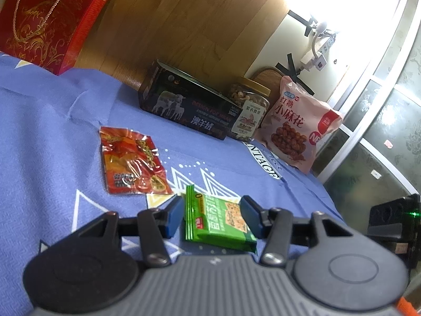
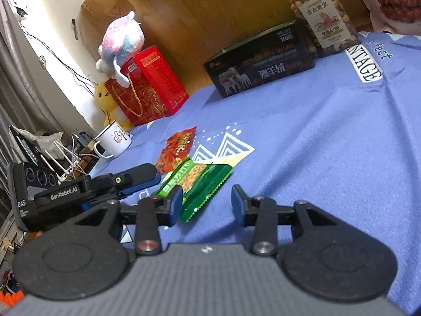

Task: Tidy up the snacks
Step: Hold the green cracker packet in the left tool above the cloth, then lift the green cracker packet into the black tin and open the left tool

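Note:
A green snack packet [image 1: 218, 221] lies flat on the blue cloth [image 1: 52, 131]. My left gripper [image 1: 213, 217] is open, with a blue pad on each side of the packet, close to its edges. A red snack packet [image 1: 131, 162] lies further ahead to the left. In the right wrist view the green packet [image 2: 200, 184] lies ahead and left of my open, empty right gripper [image 2: 206, 205]; the red packet [image 2: 177, 152] lies beyond it. The left gripper [image 2: 131, 179] reaches in from the left beside the green packet.
At the back stand a dark box [image 1: 189, 105], a jar of nuts [image 1: 247, 110], a pink snack bag [image 1: 297, 126] and a red gift box [image 1: 52, 18]. A plush toy [image 2: 123, 39] sits on the red box. A white mug [image 2: 113, 139] stands at the cloth's left edge.

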Demonstrator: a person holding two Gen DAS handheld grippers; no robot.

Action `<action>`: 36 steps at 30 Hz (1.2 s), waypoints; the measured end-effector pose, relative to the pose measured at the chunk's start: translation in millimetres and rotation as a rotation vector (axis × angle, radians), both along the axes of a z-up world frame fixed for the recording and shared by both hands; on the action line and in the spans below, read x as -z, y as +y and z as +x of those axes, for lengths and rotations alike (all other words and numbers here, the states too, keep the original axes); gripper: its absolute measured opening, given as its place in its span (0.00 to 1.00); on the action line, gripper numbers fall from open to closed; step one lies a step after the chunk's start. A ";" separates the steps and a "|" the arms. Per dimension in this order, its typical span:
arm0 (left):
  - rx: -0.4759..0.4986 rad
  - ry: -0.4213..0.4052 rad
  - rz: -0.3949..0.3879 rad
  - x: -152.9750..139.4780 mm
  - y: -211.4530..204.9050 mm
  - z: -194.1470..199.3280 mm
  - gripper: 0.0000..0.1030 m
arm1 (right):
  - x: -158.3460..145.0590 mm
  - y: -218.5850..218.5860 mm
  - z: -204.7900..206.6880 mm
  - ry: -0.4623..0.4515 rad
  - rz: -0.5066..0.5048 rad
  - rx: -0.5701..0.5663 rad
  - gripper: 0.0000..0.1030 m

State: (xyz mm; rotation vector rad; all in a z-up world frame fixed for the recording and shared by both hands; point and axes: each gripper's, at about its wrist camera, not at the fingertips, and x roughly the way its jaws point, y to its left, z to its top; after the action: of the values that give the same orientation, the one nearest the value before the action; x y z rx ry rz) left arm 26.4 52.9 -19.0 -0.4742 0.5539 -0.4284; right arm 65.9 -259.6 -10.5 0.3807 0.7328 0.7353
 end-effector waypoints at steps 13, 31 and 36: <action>0.039 0.066 -0.159 -2.3 27.0 -5.1 0.47 | -9.4 9.6 -3.6 -0.057 -0.079 -0.039 0.50; 0.147 0.158 -0.008 -27.1 -32.8 43.7 0.26 | -19.5 49.8 -8.1 -0.273 -0.261 -0.074 0.36; 0.160 0.103 0.040 -64.9 -45.6 91.8 0.26 | -47.7 54.1 26.1 -0.384 -0.263 -0.044 0.36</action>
State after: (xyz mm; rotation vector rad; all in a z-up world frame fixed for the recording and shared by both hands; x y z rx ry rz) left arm 118.2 7.2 45.9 -0.4168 0.7020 -0.5471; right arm 92.0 -205.5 37.2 -0.0186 0.4663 0.7163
